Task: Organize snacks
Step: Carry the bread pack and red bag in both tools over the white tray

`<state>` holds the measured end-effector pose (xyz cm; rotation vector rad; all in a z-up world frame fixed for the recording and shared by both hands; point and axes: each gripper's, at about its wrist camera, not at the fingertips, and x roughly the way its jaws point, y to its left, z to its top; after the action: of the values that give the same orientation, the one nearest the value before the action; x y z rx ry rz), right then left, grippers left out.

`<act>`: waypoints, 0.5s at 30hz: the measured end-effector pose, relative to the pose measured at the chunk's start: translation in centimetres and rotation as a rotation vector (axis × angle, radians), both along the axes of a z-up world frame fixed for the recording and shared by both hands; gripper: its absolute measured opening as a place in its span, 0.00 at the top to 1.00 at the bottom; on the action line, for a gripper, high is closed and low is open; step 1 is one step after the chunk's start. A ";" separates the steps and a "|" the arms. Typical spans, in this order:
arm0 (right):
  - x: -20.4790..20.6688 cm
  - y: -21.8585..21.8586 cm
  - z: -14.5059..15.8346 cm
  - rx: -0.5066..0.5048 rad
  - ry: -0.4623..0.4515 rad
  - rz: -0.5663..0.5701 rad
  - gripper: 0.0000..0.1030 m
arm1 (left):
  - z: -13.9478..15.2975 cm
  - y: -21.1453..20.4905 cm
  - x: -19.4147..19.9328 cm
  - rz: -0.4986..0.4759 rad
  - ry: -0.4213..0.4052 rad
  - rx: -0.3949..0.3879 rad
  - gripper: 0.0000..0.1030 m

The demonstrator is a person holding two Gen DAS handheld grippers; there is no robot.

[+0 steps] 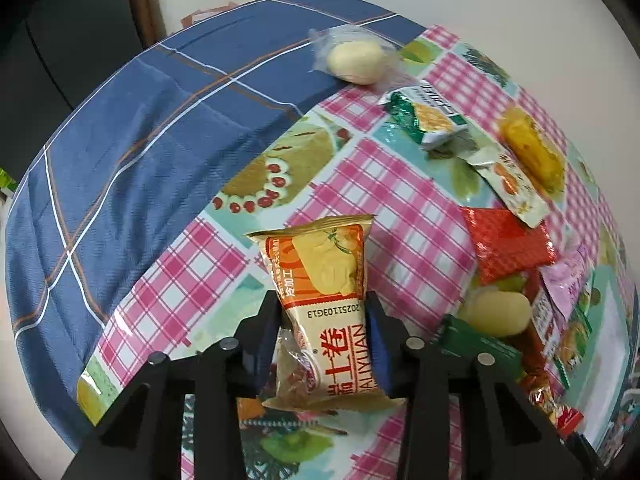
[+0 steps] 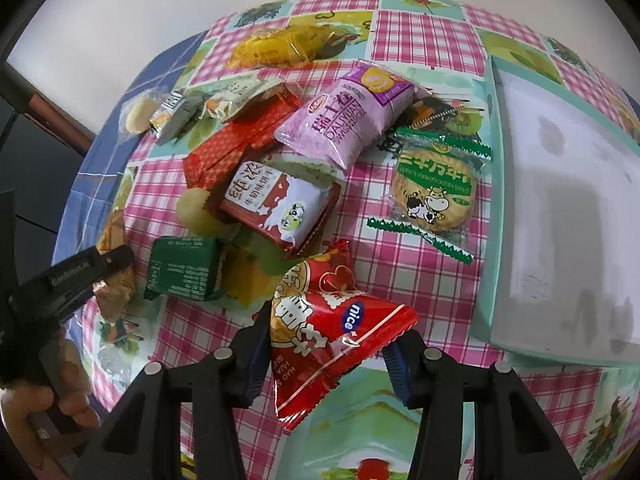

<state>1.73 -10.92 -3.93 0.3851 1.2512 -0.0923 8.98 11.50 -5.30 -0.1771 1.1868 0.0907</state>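
Left wrist view: the left gripper (image 1: 326, 332) pinches an orange-and-cream foil roll-cake packet (image 1: 326, 300) above the checked tablecloth (image 1: 400, 200); the right gripper (image 2: 324, 346) clamps a red crinkly snack bag (image 2: 332, 328), likely bound for the pale mint tray (image 2: 494, 200) nearby.

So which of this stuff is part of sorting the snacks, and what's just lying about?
Part of the job: orange swiss roll packet in left hand-held gripper; red snack packet in right hand-held gripper; snack pile; tray.
Just there: chequered tablecloth; blue cloth.
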 end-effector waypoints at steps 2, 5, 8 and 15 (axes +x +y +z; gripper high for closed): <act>-0.1 -0.3 0.3 0.015 -0.009 -0.006 0.51 | 0.4 -0.3 -0.3 -0.006 -0.009 -0.008 0.61; -0.2 -0.7 1.1 0.031 -0.033 -0.017 0.51 | 1.6 -0.4 -1.2 -0.011 -0.032 -0.009 0.62; -0.6 -1.2 2.1 0.050 -0.060 -0.031 0.51 | 3.0 -1.0 -1.6 -0.012 -0.060 -0.014 0.62; -1.5 -3.0 4.7 0.075 -0.135 -0.084 0.51 | 7.7 -2.8 -3.4 -0.060 -0.123 -0.039 0.62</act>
<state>0.18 -13.97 0.79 0.5009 1.1074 -0.0895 5.54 8.69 2.36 -0.1794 1.0708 0.0040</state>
